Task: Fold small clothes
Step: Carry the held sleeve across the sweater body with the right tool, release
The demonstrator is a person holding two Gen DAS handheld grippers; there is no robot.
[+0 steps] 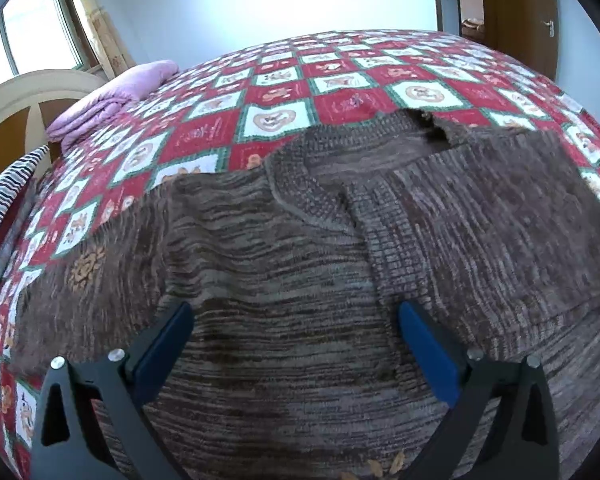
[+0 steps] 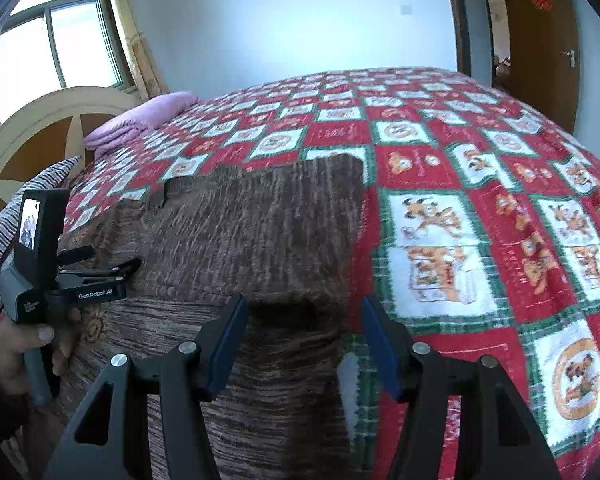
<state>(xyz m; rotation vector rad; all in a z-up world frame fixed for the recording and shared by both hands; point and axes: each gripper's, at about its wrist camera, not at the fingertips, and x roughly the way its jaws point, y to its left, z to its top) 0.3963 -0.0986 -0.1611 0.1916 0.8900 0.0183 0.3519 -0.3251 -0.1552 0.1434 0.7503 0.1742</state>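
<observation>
A brown striped knit sweater [image 1: 300, 260] lies on the bed, its right side folded over the body with a sleeve [image 1: 480, 208] on top. My left gripper [image 1: 296, 324] is open and empty, hovering over the sweater's lower middle. In the right wrist view the sweater [image 2: 240, 232] fills the lower left. My right gripper [image 2: 304, 320] is open and empty above the sweater's right edge. The left gripper [image 2: 100, 268] also shows there at far left, held in a hand, over the sweater's left side.
A red, white and green patchwork quilt [image 2: 480, 220] covers the bed. A folded pink blanket [image 1: 112, 100] lies at the head end by the headboard [image 2: 40, 128]. A striped cloth [image 1: 4, 200] sits at the left edge. A door [image 2: 540, 20] stands behind.
</observation>
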